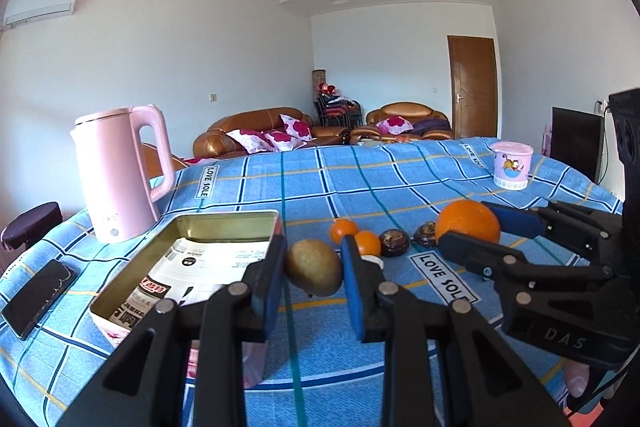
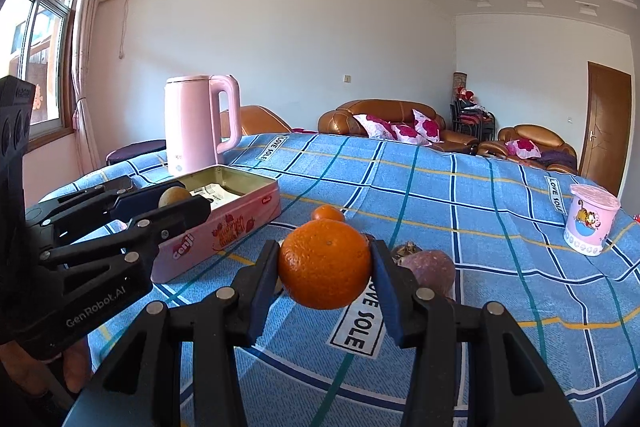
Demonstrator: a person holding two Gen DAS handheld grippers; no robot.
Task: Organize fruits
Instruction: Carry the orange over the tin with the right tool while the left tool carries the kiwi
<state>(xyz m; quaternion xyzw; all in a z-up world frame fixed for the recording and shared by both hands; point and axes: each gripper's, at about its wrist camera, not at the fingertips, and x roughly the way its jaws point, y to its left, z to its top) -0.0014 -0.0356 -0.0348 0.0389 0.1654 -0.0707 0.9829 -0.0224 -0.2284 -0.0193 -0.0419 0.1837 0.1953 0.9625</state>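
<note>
Both hands carry fruit at once, which looks like a way to fill the pink tin [image 1: 224,227] in fewer trips. The left gripper [image 1: 314,269] is clamped on a brownish-green kiwi [image 1: 314,273], its blue pads pressing either flank so the fruit hangs clear of the blue checked tablecloth [image 1: 400,183]. It sits just beside the tin's near right corner — from the right wrist view the kiwi shows right over the tin's rim, so it appears about to go in. The tin lies open with only a printed paper packet [image 1: 208,263] inside, leaving plenty of room. The right gripper [image 2: 325,269] grips a large orange [image 2: 325,269] across its widest part, a sensible hold for a round, heavy fruit that could roll out, and holds it further from the tin, probably waiting its turn. On the cloth two small mandarins [image 1: 354,237] and two dark wrinkled fruits [image 1: 408,241] — likely passion fruit — remain between the grippers, not yet sorted. A pink kettle [image 1: 120,171] stands behind the tin, a phone [image 1: 38,295] to its left, and a pink cartoon-printed cup [image 1: 512,165] well apart at the far right.
</note>
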